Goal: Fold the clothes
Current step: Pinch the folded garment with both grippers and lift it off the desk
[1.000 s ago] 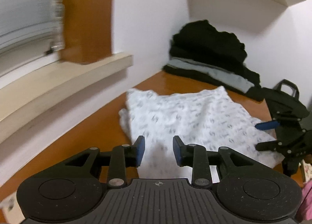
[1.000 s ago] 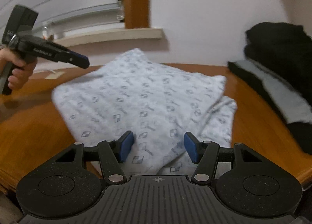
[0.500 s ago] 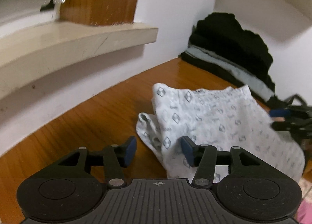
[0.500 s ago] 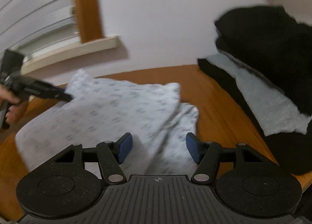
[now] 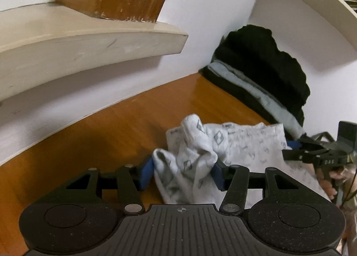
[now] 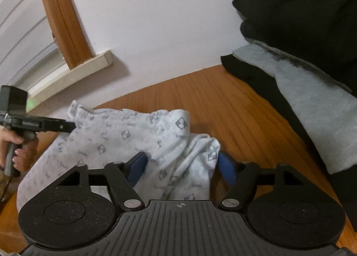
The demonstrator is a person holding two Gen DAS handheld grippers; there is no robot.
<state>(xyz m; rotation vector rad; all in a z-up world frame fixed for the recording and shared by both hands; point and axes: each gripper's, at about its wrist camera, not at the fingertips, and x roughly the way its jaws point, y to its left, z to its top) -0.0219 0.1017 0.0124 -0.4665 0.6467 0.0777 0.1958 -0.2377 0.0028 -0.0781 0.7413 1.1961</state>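
White diamond-printed folded garment (image 5: 245, 144) on glossy orange-brown wooden tabletop (image 5: 111, 131), its bunched corners lying between the wide-set blue pads of left gripper (image 5: 181, 172) and right gripper (image 6: 181, 168) (neither clamped), near stacked black and grey clothes (image 6: 312, 55).

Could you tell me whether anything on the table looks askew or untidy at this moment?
Yes. The patterned white garment is bunched up at both far corners, where the left gripper and the right gripper each have cloth between their open jaws. The dark and grey clothes pile by the wall looks stacked and undisturbed.
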